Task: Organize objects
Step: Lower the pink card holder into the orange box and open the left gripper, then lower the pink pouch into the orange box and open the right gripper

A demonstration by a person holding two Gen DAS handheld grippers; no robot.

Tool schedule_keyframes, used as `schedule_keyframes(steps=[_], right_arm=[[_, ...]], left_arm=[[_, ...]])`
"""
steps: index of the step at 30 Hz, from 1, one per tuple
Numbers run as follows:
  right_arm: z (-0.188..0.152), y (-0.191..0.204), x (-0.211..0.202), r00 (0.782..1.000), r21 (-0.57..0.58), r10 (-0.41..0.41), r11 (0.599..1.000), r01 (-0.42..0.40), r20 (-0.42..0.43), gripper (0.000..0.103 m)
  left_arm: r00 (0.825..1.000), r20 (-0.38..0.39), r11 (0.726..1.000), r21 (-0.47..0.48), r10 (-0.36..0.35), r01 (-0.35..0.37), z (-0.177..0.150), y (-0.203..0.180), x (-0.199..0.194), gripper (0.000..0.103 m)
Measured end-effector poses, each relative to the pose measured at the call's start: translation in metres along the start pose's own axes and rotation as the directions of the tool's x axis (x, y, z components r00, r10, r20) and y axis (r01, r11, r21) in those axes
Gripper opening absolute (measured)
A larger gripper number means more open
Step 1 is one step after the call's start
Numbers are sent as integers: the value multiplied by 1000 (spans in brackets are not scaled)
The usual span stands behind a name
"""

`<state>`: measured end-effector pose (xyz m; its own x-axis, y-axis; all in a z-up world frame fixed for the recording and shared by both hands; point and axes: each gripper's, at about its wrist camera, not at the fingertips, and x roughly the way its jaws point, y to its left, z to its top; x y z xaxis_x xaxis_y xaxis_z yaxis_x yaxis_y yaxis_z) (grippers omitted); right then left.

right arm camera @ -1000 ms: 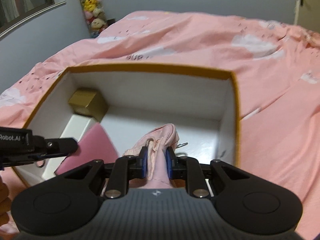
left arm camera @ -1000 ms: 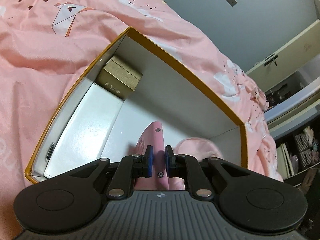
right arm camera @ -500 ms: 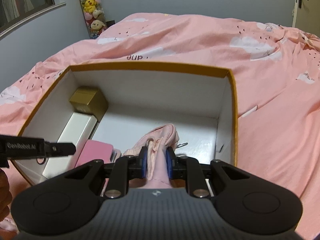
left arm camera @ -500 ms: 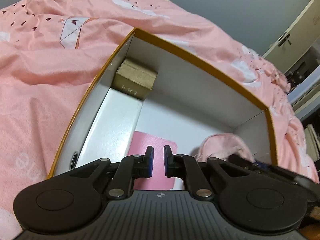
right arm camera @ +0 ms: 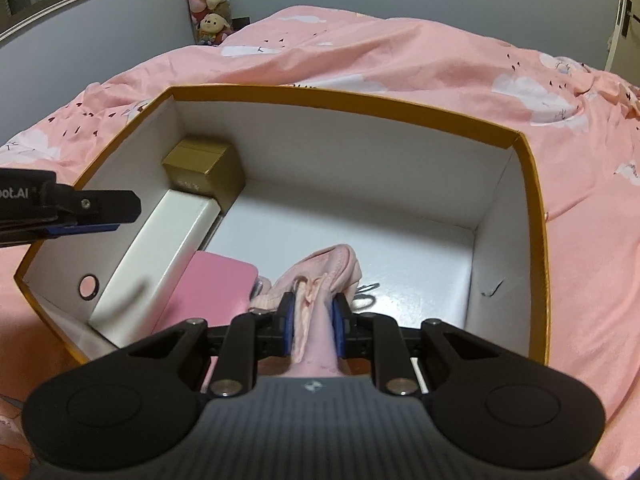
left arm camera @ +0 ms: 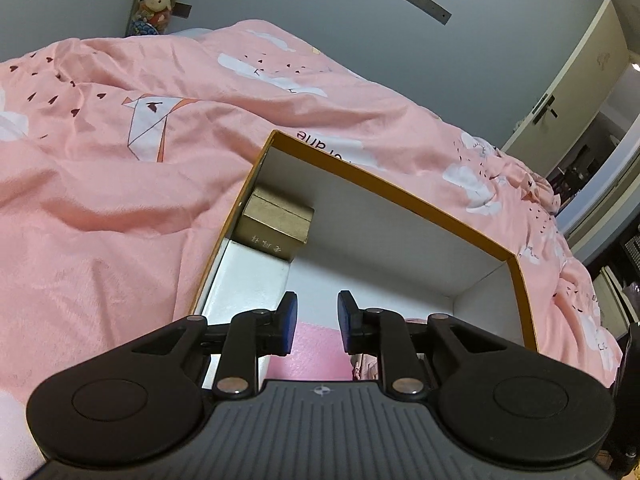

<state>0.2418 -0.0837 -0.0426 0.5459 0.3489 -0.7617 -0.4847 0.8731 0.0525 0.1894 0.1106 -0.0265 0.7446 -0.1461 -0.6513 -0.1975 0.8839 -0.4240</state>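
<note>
Right gripper [right arm camera: 312, 322] clenched on pale pink crumpled cloth [right arm camera: 320, 276] low inside orange-rimmed white cardboard box [right arm camera: 532, 184] on pink bedspread [right arm camera: 400, 60]; left gripper [left arm camera: 314, 320] jaws apart, empty, above flat pink pad [right arm camera: 212, 284], w/ long white box [right arm camera: 160, 248] & gold cube box [right arm camera: 204, 172] along box's left wall.

Bed w/ rumpled pink printed duvet [right arm camera: 420, 68] fills most of both views. Plain grey-blue wall [left arm camera: 320, 40] behind, grey metal strip [left arm camera: 420, 1] at 12. Stuffed toys [right arm camera: 206, 0] stacked at 11. Cream door w/ black handle [left arm camera: 560, 92] at 2. Dim indoor light.
</note>
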Motion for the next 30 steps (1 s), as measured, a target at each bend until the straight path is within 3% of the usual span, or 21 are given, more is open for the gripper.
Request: schedule_keyframes(steps=[6, 11, 17, 25, 30], right_arm=[[-4, -7, 1, 999, 2, 11, 1000, -11, -50, 20], [2, -14, -16, 999, 51, -4, 999, 2, 39, 18], [18, -5, -26, 984, 75, 144, 985, -153, 108, 18], [20, 7, 11, 955, 158, 294, 942, -297, 38, 18], [19, 11, 27, 950, 168, 313, 937, -307, -9, 18]], left_arm=[[1000, 26, 1000, 3, 0, 0, 1, 5, -5, 28], [998, 69, 1000, -25, -3, 5, 6, 13, -13, 30], [996, 91, 999, -47, 4, 0, 9, 17, -15, 32], [996, 89, 998, -55, 5, 0, 9, 21, -13, 32], [997, 77, 998, -59, 5, -1, 8, 22, -11, 32]])
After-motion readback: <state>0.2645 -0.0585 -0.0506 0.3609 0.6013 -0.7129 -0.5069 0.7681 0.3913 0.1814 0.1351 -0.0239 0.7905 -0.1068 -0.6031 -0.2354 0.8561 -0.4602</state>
